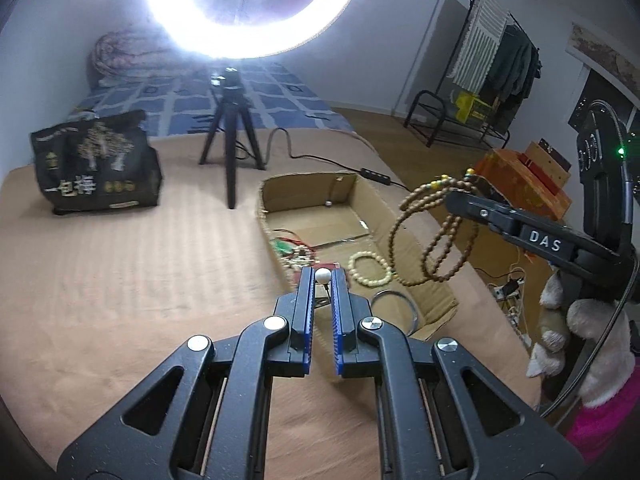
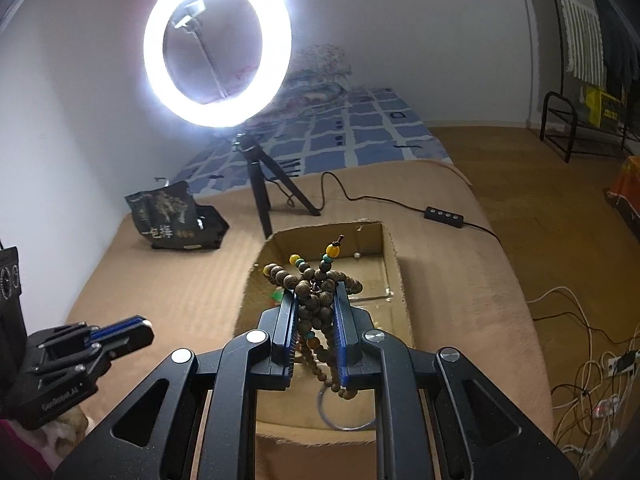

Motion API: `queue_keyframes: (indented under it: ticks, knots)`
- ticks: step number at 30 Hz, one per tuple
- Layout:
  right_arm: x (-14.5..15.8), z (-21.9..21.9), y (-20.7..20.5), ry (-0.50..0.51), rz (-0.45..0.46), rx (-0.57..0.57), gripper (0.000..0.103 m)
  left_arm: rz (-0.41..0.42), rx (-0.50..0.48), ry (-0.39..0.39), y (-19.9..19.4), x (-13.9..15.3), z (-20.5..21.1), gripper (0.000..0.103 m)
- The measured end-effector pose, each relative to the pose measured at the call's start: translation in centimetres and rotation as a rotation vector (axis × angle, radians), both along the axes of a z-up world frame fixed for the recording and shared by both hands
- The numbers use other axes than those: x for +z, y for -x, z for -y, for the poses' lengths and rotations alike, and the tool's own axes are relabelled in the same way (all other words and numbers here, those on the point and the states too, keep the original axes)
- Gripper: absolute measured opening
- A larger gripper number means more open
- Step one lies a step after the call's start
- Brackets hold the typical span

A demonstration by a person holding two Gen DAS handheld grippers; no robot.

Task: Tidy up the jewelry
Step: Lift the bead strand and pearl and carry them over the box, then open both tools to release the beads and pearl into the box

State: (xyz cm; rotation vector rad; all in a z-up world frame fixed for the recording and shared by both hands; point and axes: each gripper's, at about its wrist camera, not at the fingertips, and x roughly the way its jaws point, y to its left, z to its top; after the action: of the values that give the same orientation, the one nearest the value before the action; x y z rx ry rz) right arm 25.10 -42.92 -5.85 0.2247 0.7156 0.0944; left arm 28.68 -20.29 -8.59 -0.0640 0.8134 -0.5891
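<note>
The left gripper (image 1: 322,276) pinches a small white pearl bead (image 1: 322,275) over the open cardboard box's (image 1: 436,300) near end. Only the right wrist view shows the right gripper (image 2: 316,296) clamping the brown wooden bead necklace (image 2: 308,300) above the box.

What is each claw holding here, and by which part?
The right claw grips the brown bead strand near its yellow and green marker beads, loops dangling over the cardboard box. The left claw pinches a small white bead at its fingertips.
</note>
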Motion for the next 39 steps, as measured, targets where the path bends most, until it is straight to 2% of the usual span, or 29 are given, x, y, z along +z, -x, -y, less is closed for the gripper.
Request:
queue_keyframes:
  ticks: [15,18,19,20,21,22,23,39]
  knots:
    - [-2.3,1.6,-1.8,-0.054,-0.049,-0.013,0.015,-0.081,-0.045,0.007,-1.2,-2.7,4.0,0.006]
    - [-2.4,1.5,-2.0,-0.058,-0.06,-0.006,0.016,-0.084,-0.052,-0.019,-1.1,-2.9,4.4,0.006]
    - [-2.4,1.5,-2.0,-0.055,-0.061,-0.006,0.022,-0.085,-0.052,-0.023,-1.1,-2.9,4.4,0.01]
    - [-2.3,1.4,-2.0,-0.049,-0.062,-0.009,0.035,-0.09,-0.05,-0.026,-1.1,-3.0,4.4,0.023]
    - [-2.2,1.3,-1.9,-0.041,-0.058,-0.016,0.042,-0.09,-0.046,-0.026,-1.1,-3.0,4.4,0.03]
    - [-2.0,1.3,-1.8,-0.032,-0.05,-0.025,0.054,-0.085,-0.038,-0.025,-1.0,-2.9,4.3,0.036]
    - [-1.9,1.2,-1.6,-0.026,-0.044,-0.033,0.056,-0.079,-0.033,-0.026,-0.9,-2.8,4.2,0.036]
    - [0.7,0.2,0.2,0.005,-0.016,-0.026,0.056,-0.012,-0.013,-0.034,0.9,-0.3,2.7,0.036]
